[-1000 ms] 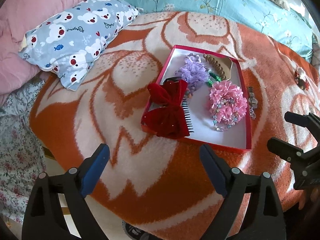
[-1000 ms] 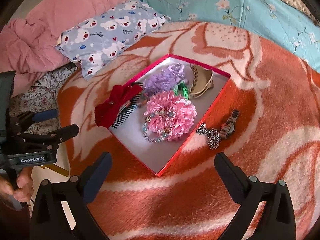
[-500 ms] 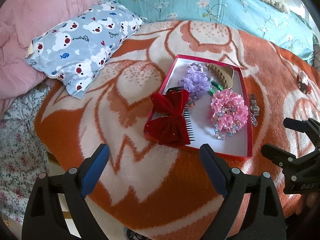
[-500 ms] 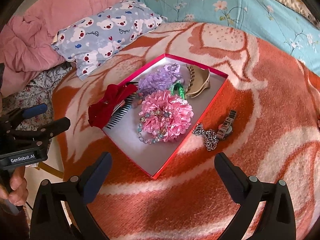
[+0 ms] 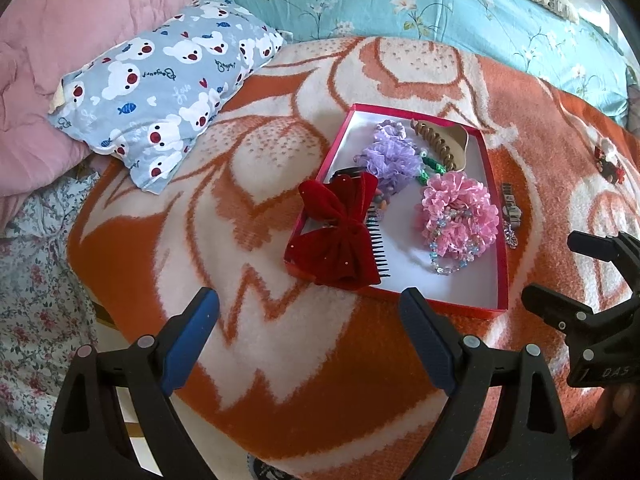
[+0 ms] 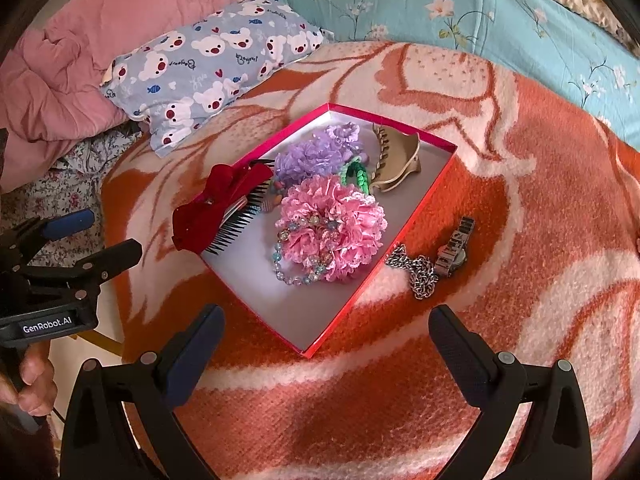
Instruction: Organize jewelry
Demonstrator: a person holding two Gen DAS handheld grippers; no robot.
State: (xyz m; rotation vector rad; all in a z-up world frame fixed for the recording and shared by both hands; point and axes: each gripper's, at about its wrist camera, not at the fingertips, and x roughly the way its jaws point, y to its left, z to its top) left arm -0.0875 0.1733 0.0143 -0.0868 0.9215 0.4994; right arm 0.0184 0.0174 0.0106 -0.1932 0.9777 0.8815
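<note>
A shallow red box [image 5: 502, 306] [image 6: 340, 314] lies on an orange and white blanket [image 5: 280, 360]. In it are a red velvet bow comb [image 5: 340, 228] [image 6: 218, 204], a purple scrunchie [image 5: 390, 156], a pink scrunchie [image 5: 460, 212] [image 6: 332, 228] ringed by a bead bracelet [image 6: 294, 278], a beige claw clip [image 6: 396, 164] and a green braided tie [image 6: 358, 174]. A watch [image 6: 454, 254] [image 5: 510, 206] and a silver chain [image 6: 420, 274] lie on the blanket just right of the box. My left gripper [image 5: 308, 304] and right gripper [image 6: 328, 316] hover open before the box, holding nothing.
A bear-print pillow [image 5: 160, 88] and a pink quilt [image 5: 60, 40] lie at the back left, and a teal floral cover [image 5: 440, 12] runs along the back. A small red and brown ornament [image 5: 608, 160] sits far right on the blanket. The bed edge drops off at the lower left.
</note>
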